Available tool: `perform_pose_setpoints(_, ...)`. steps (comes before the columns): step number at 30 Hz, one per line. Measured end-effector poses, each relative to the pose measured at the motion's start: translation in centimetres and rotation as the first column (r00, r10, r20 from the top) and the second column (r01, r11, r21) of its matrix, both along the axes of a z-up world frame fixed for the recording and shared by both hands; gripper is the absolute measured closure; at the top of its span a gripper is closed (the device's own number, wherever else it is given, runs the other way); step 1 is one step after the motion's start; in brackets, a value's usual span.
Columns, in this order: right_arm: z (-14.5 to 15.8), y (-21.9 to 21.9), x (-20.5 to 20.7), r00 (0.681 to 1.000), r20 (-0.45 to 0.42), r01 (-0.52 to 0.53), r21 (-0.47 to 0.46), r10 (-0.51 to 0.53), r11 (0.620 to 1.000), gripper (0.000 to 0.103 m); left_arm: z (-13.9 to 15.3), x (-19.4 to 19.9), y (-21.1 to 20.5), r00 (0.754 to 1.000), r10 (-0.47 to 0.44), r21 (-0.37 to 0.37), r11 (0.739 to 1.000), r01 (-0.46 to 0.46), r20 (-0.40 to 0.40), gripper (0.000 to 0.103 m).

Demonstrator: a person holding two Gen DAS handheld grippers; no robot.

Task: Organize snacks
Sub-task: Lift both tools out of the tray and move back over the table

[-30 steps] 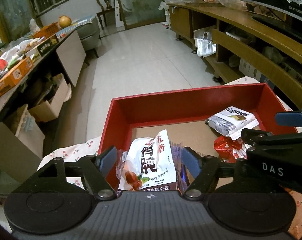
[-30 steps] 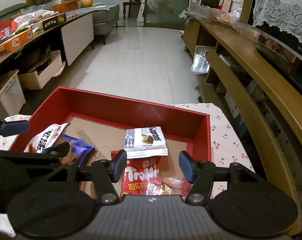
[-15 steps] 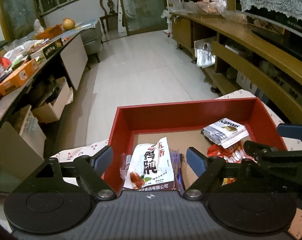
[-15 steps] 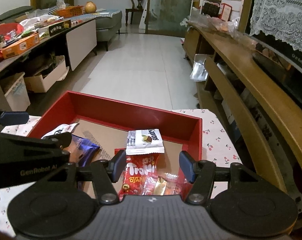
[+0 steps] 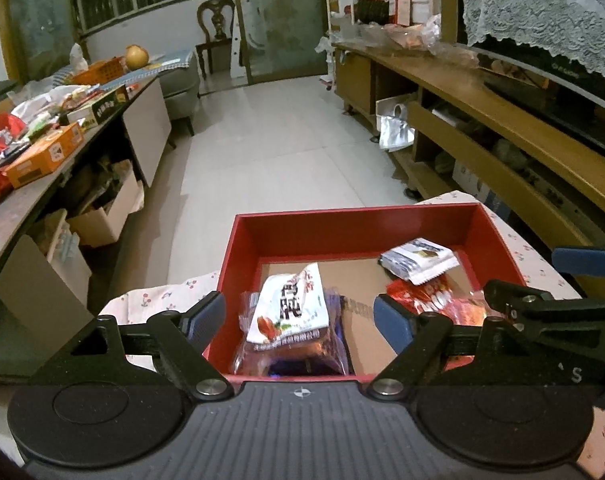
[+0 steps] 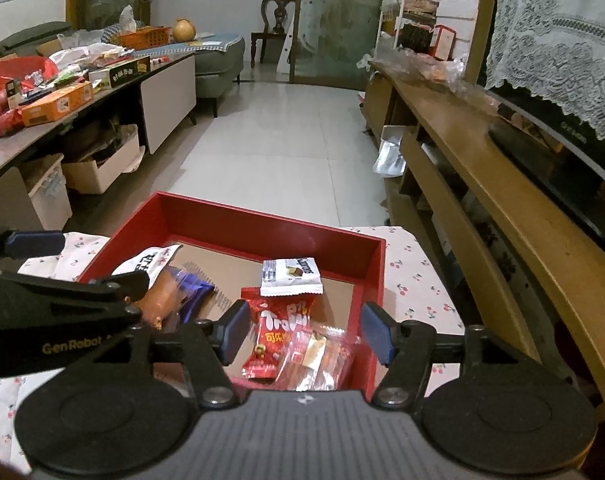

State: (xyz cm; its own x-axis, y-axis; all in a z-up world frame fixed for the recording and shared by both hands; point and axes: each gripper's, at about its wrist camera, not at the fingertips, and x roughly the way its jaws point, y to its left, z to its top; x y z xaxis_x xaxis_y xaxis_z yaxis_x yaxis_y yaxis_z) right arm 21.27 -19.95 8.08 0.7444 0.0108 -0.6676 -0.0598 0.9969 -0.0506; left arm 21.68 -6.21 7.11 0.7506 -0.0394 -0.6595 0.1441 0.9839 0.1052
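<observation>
A red box (image 5: pixel 354 226) (image 6: pixel 262 226) with a cardboard floor sits on a cherry-print cloth. In it lie a white date packet (image 5: pixel 290 306) (image 6: pixel 150 260) on a purple-edged clear pack (image 5: pixel 334 344) (image 6: pixel 190 286), a white Kaprons packet (image 5: pixel 416 258) (image 6: pixel 290 276), a red Trolli packet (image 6: pixel 278 328) (image 5: pixel 426 300) and a clear candy bag (image 6: pixel 318 356). My left gripper (image 5: pixel 300 320) is open and empty above the box's near left. My right gripper (image 6: pixel 304 328) is open and empty above the near right.
A cluttered side table (image 6: pixel 62 104) with an orange box (image 5: pixel 42 154) runs along the left. A wooden TV cabinet (image 6: pixel 482 168) runs along the right. Tiled floor (image 5: pixel 278 152) lies beyond, with cardboard boxes (image 6: pixel 98 164) under the left table.
Both grippers have pulled back and risen from the box, which now looks smaller and lower in both views. The snacks lie where they were. Both stay open.
</observation>
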Motion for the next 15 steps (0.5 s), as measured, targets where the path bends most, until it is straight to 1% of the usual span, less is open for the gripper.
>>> perform_pose_setpoints(10,0.8,0.4,-4.0,1.0,-0.003,-0.006,-0.045,0.006,0.999,0.024,0.4,-3.4,0.0,0.999,-0.033,-0.01,0.999,0.033,0.001,0.017)
perform_pose_setpoints(15,0.7,0.3,-5.5,1.0,-0.009,-0.004,-0.047,0.003,0.999,0.024,0.3,-4.6,-0.1,0.999,-0.053,-0.008,0.999,0.053,-0.003,0.017)
